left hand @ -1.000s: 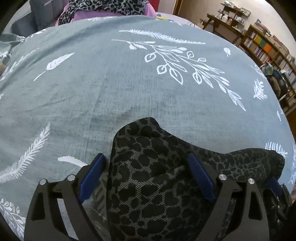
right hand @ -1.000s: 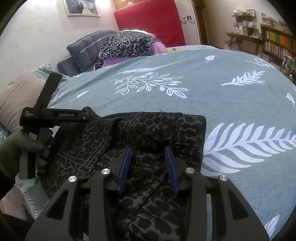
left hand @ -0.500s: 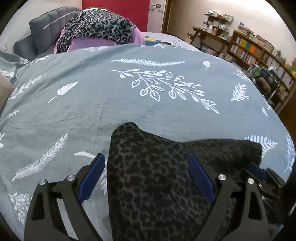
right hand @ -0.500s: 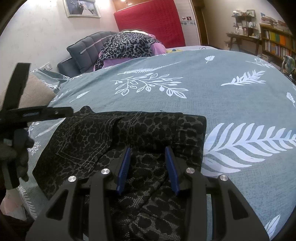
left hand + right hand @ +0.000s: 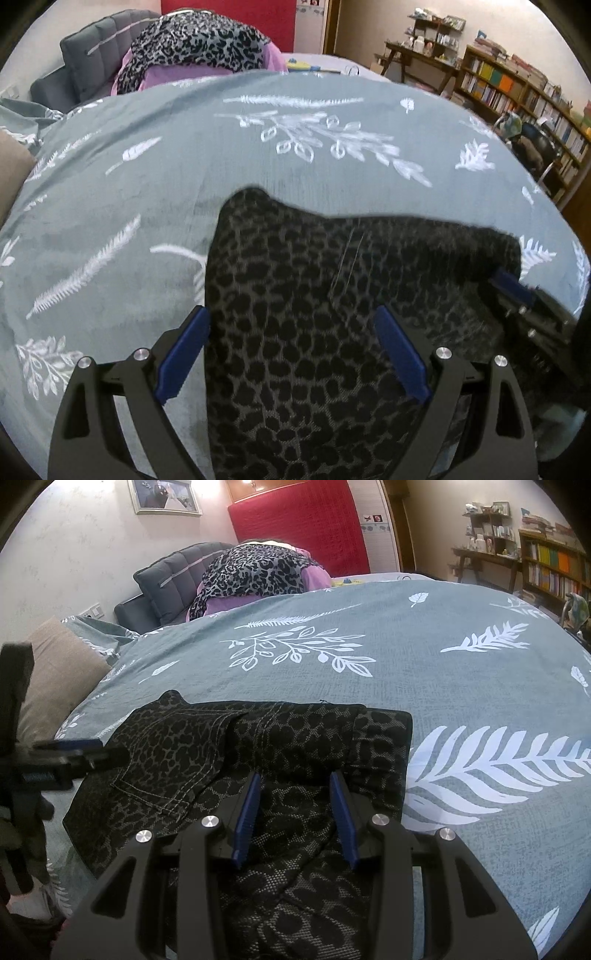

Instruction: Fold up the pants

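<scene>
Dark leopard-print pants [image 5: 295, 734] lie folded into a thick block on the grey-green leaf-print bedspread [image 5: 424, 657], a back pocket showing on the left part. My right gripper [image 5: 295, 812] rests on the near side of the block, its blue pads closed on a raised fold of the cloth. My left gripper [image 5: 291, 350] hovers over the pants' [image 5: 314, 295] left end, jaws wide, pads apart from the fabric. From the right wrist view the left gripper [image 5: 92, 751] sits at the far left, beside the pants' edge. The right gripper [image 5: 513, 288] shows at the right edge of the left wrist view.
A pile of leopard and purple clothes [image 5: 255, 572] lies at the head of the bed against a grey cushion [image 5: 166, 579]. A beige pillow [image 5: 55, 672] sits at the left. Bookshelves [image 5: 517, 92] and a desk stand beyond the bed's right side.
My left gripper has drawn back to the left, off the pants' far-left corner, and lifted a little; that corner now lies flat. The right gripper has stayed put.
</scene>
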`<state>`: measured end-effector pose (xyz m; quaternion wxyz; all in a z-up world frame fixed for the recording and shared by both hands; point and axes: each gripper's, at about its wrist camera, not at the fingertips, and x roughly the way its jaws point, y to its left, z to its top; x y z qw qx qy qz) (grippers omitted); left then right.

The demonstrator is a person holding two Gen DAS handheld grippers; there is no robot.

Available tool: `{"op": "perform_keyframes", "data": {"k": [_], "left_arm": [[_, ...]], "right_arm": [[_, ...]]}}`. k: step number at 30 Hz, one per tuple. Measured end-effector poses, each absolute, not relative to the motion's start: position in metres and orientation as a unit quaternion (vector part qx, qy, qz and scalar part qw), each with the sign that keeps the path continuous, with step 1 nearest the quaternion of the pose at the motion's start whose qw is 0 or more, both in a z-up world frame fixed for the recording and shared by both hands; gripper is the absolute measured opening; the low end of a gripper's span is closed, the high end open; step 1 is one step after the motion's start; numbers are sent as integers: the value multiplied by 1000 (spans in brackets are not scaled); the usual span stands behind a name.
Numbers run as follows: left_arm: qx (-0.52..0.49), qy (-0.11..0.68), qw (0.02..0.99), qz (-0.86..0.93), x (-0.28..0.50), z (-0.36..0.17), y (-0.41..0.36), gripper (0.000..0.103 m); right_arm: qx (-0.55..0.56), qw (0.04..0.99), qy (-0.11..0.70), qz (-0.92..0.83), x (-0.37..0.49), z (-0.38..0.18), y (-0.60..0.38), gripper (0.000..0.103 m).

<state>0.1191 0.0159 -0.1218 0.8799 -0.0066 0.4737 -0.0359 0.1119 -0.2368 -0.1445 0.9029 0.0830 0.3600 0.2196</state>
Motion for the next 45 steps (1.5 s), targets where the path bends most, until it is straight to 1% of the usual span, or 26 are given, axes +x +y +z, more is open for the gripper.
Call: {"op": "perform_keyframes", "data": {"k": [4, 9, 11, 13, 15, 18, 20, 22, 24, 27, 30, 31, 34, 42, 44, 45], "left_arm": [[2, 475, 879, -32, 119, -134, 15, 95], [-3, 476, 879, -33, 121, -140, 18, 97], [-4, 476, 879, -34, 122, -141, 20, 98], [-8, 477, 878, -36, 122, -142, 21, 98], [-8, 479, 877, -39, 122, -142, 21, 98], [-9, 483, 874, -45, 124, -140, 24, 98], [-11, 486, 872, -49, 125, -140, 26, 98], [-17, 490, 870, -55, 126, -139, 28, 98], [-31, 496, 866, -62, 128, -140, 32, 98], [-43, 500, 862, -72, 129, -142, 36, 98], [-64, 506, 856, -85, 131, -144, 41, 98], [-73, 509, 853, -89, 132, -145, 43, 98], [-101, 518, 843, -105, 135, -150, 49, 98], [-122, 517, 834, -147, 142, -154, 54, 98], [-131, 517, 831, -158, 143, -154, 56, 96], [-137, 516, 829, -164, 143, -153, 57, 95]], "right_arm": [[82, 903, 359, 219, 112, -144, -236, 41], [82, 903, 359, 219, 112, -144, -236, 42], [82, 903, 359, 220, 111, -144, -235, 45], [80, 901, 360, 229, 112, -143, -234, 53], [70, 899, 362, 236, 112, -140, -232, 58], [46, 902, 364, 228, 108, -128, -228, 62], [50, 905, 358, 225, 102, -120, -230, 65], [66, 910, 349, 213, 97, -113, -239, 75], [81, 915, 348, 188, 97, -113, -253, 78], [116, 902, 380, 172, 108, -125, -273, 79], [170, 869, 427, 183, 127, -147, -291, 87], [184, 863, 433, 187, 128, -150, -293, 91], [213, 843, 449, 205, 139, -160, -300, 96], [189, 811, 481, 274, 166, -163, -284, 95], [188, 809, 480, 281, 167, -163, -284, 90], [193, 807, 480, 284, 167, -163, -287, 83]]}}
